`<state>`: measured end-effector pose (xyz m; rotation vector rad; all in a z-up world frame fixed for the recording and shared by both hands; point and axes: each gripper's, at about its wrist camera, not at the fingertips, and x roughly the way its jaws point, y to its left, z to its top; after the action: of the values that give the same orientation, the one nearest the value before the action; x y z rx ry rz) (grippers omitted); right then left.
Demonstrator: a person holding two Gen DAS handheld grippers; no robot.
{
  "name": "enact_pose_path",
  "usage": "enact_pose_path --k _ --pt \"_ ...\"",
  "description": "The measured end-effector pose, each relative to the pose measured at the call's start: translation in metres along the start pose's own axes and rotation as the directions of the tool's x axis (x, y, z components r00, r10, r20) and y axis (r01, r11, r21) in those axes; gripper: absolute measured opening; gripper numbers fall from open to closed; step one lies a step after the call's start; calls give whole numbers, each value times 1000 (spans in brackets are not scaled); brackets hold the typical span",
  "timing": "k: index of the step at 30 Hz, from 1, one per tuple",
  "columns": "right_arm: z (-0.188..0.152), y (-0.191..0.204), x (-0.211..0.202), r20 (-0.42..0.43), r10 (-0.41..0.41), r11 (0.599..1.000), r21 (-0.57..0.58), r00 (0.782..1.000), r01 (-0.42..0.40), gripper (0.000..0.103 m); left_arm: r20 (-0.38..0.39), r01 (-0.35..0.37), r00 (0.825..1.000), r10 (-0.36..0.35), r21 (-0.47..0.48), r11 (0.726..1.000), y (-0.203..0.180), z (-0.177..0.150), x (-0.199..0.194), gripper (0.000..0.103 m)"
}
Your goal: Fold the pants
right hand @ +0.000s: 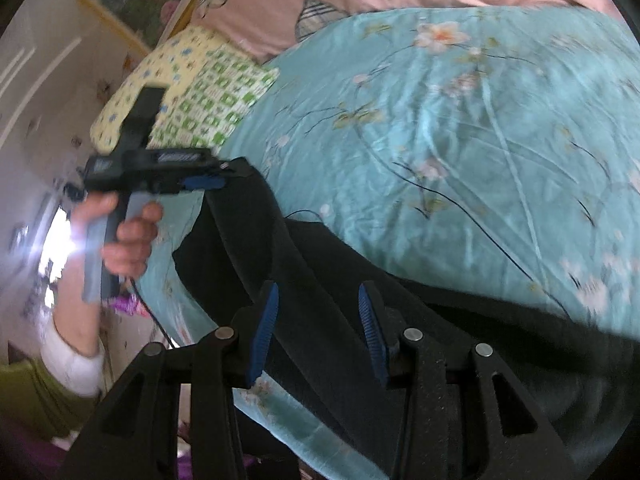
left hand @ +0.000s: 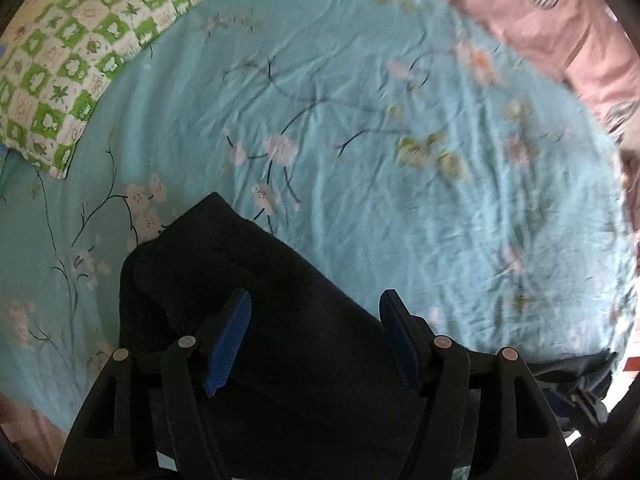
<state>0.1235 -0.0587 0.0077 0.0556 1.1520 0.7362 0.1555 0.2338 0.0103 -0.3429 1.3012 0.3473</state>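
left wrist: both tongs apart over black pants on bed.

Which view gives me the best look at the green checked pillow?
The left wrist view: the green checked pillow lies sharp and unobstructed at upper left on the blue floral sheet. In the right wrist view the pillow is smaller and blurrier, with the left gripper in front of it.

Black hand-held gripper w/ blue ribbed pads, silver screws; white cuff, green sleeve.
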Motion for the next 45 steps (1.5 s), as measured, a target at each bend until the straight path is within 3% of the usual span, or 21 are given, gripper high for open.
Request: enact_pose_path --k 4,8,13,18,19,21,22,23,24,25,28,31,34,38,41,45 --pt "10 6 17 -42 31 996 -83 999 -35 57 -80 -88 993 91 46 995 -7 12 21 67" --pt "20 6 40 -96 46 990 -127 994 -58 57 -151 -97 984 96 0 995 2 16 43 67" --pt "25 7 61 -157 84 982 -153 984 -109 57 -187 -105 978 95 -47 993 13 14 62 70" --pt "24 12 69 -175 98 969 -209 980 -134 57 -147 -168 975 164 -16 986 0 14 71 72" --pt "23 14 69 -173 95 966 -222 980 -133 56 -127 -172 977 170 -5 985 -3 13 70 68" --pt "20 17 70 -167 82 959 -253 983 -123 41 -88 -164 982 165 16 986 -7 7 64 54" --pt "18 19 70 -164 74 956 -269 984 -117 36 -71 -166 983 167 14 986 -8 4 61 39" --pt "17 21 70 -162 72 953 -281 984 -116 25 -56 -160 986 160 5 987 -7 0 55 22" --pt "16 22 71 -163 74 951 -286 984 -119 14 -47 -142 989 141 -9 990 -6 -4 51 15" --pt "15 24 70 -161 74 948 -294 984 -120 11 -37 -109 993 108 -27 994 -3 -8 46 7" --pt "12 33 67 -144 65 939 -327 987 -109 8 43 -19 999 23 -94 995 8 -25 25 4" --pt "10 41 56 -116 71 928 -358 991 -108 7 126 59 991 -40 -149 987 20 -47 4 3" --pt "6 50 43 -86 76 909 -402 993 -105 7 213 140 973 -93 -221 965 38 -73 -22 3" --pt "0 62 29 -54 89 877 -469 995 -104 7 336 245 931 -143 -285 927 66 -96 -57 3" --pt "-7 72 25 -51 72 853 -515 996 -88 7 401 317 899 -175 -322 892 80 -112 -64 3" --pt "-18 80 27 -69 58 829 -553 996 -86 7 453 371 870 -195 -342 863 93 -128 -67 3"
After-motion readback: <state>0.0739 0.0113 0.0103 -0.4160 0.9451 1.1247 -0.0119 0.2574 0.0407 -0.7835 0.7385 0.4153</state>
